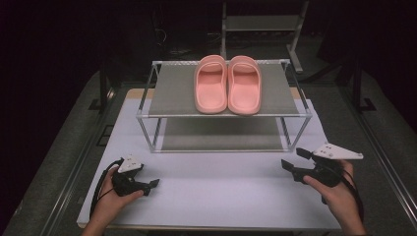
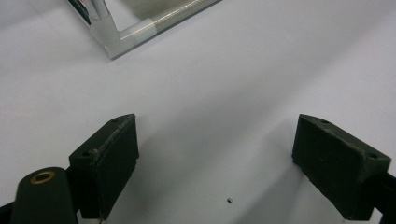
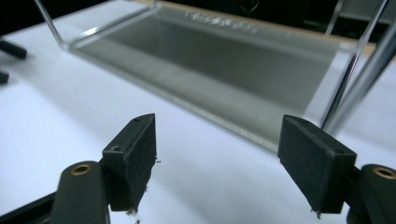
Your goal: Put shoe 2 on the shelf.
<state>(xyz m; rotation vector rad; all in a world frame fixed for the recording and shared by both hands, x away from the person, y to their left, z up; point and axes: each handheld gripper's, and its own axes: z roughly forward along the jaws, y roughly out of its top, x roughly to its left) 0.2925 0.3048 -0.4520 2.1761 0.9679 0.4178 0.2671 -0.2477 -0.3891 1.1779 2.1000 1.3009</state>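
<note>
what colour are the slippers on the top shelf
Pink, both slippers; the high view shows them best.

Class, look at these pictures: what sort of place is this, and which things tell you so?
Probably a lab or recording workspace: a white table in a dark room, a two-tier metal rack holding pink slippers, and hand-held grippers.

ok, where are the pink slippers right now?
High view: the pink slippers sit side by side on the top shelf of the metal rack, right of centre, at the far middle of the white table.
</note>
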